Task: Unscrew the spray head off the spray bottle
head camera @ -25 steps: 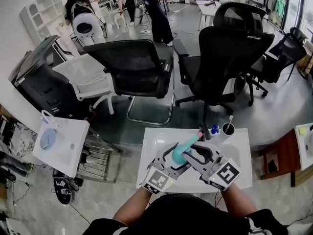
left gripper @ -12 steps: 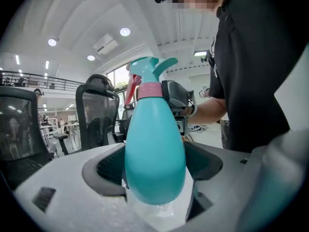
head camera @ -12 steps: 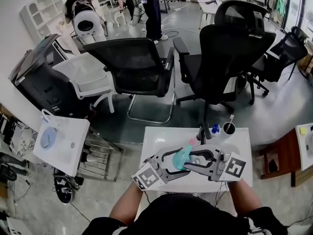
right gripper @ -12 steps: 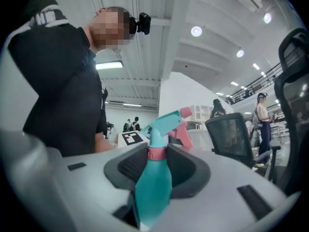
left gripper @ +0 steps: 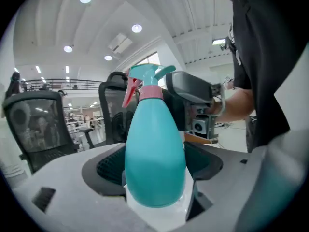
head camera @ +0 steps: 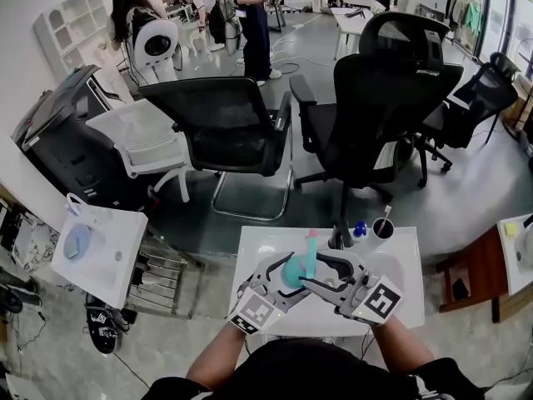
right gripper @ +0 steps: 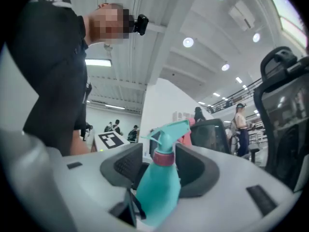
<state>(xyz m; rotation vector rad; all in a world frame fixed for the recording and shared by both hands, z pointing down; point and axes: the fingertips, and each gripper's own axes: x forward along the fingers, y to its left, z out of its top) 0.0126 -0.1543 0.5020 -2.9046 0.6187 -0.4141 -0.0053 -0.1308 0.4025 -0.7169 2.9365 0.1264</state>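
A teal spray bottle (head camera: 293,270) is held upright above the white table (head camera: 391,252). Its teal spray head (head camera: 311,242) with a red trigger sits on a pink collar (left gripper: 152,92). My left gripper (head camera: 283,275) is shut on the wide body of the bottle (left gripper: 154,158), pads against both sides. My right gripper (head camera: 313,275) reaches in from the right, and its jaws have just been opening. In the right gripper view the pink collar (right gripper: 164,158) stands between the pads with a small gap on each side, below the spray head (right gripper: 166,134).
A black cup with a stick in it (head camera: 383,227) and a small blue-capped bottle (head camera: 359,228) stand at the table's far edge. Two black office chairs (head camera: 229,127) (head camera: 375,98) stand beyond it. A small white side table (head camera: 92,257) is at the left. People stand far back.
The bottle has swung from leaning toward the far right to nearly upright. Both grippers have shifted with it, and the right gripper's marker cube sits lower and closer to me.
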